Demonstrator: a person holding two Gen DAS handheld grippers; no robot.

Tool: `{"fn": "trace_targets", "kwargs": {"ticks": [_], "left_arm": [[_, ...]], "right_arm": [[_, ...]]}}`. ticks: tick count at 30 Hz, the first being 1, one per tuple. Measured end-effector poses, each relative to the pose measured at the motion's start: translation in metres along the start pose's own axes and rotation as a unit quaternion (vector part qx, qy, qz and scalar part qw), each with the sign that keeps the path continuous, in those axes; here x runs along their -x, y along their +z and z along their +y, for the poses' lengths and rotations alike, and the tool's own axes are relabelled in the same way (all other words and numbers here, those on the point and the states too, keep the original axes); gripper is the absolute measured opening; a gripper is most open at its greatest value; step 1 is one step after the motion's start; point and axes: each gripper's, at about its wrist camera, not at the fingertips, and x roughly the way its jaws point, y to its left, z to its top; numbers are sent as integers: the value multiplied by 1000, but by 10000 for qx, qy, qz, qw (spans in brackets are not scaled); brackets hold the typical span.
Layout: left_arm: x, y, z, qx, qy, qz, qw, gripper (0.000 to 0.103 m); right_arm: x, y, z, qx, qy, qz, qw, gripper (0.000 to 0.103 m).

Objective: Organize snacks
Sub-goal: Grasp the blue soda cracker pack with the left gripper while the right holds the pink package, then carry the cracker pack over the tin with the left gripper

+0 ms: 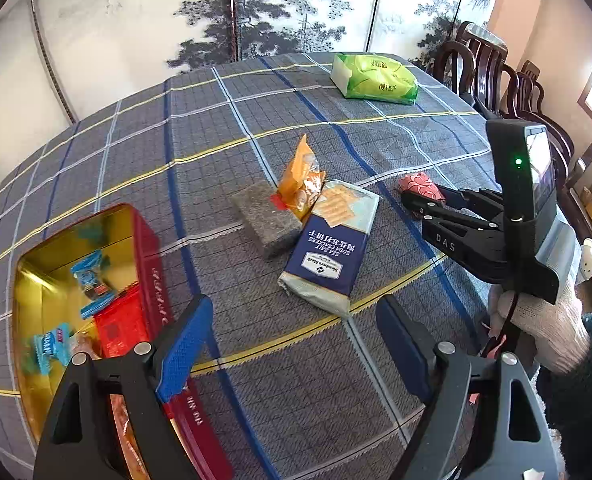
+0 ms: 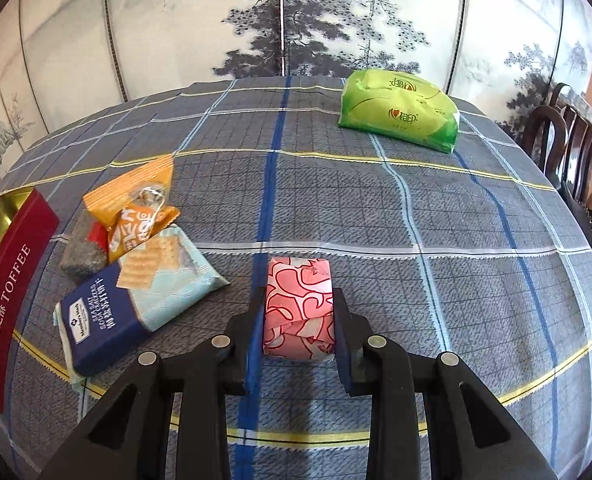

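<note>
My right gripper [image 2: 298,312] is shut on a pink-and-red patterned snack packet [image 2: 299,312], held just above the tablecloth; it also shows in the left wrist view [image 1: 421,187]. A blue soda cracker pack [image 1: 330,246] [image 2: 136,292], an orange snack bag [image 1: 301,182] [image 2: 136,208] and a grey wrapped block [image 1: 266,220] [image 2: 82,254] lie together mid-table. A red toffee tin [image 1: 152,276] [image 2: 12,292] stands open at the left and holds several small snacks. My left gripper [image 1: 292,340] is open and empty beside the tin.
A green tissue pack [image 1: 376,78] [image 2: 400,114] lies at the far side of the table. Dark wooden chairs [image 1: 492,68] stand along the right edge. A painted folding screen [image 2: 296,20] stands behind the table.
</note>
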Motion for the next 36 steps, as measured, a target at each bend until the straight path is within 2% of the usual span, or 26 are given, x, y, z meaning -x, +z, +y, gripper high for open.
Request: {"fn": "trace_targets", "kwargs": {"ticks": [10, 17, 21, 26, 28, 33, 36], "left_arm": [[-52, 21, -21, -199, -232, 405, 9987, 81], [-80, 34, -23, -86, -184, 629, 9978, 79], [-90, 42, -26, -99, -2, 653, 9978, 67], [-97, 49, -32, -159, 25, 626, 9979, 63], [-99, 51, -36, -214, 145, 589, 9979, 60], [-94, 44, -38, -182, 203, 556, 9981, 48], [-88, 34, -37, -112, 232, 589, 9979, 46]], "right_arm": [[3, -5, -52, -335, -201, -3, 9992, 31], [2, -4, -50, -323, -227, 0, 9992, 31], [2, -4, -49, -310, -247, 2, 9992, 31], [3, -4, -49, -321, -239, 0, 9992, 31], [3, -4, -49, -322, -240, 0, 9992, 31], [3, -5, -49, -323, -249, -1, 9992, 32], [3, -5, -49, -326, -249, -1, 9992, 32]]}}
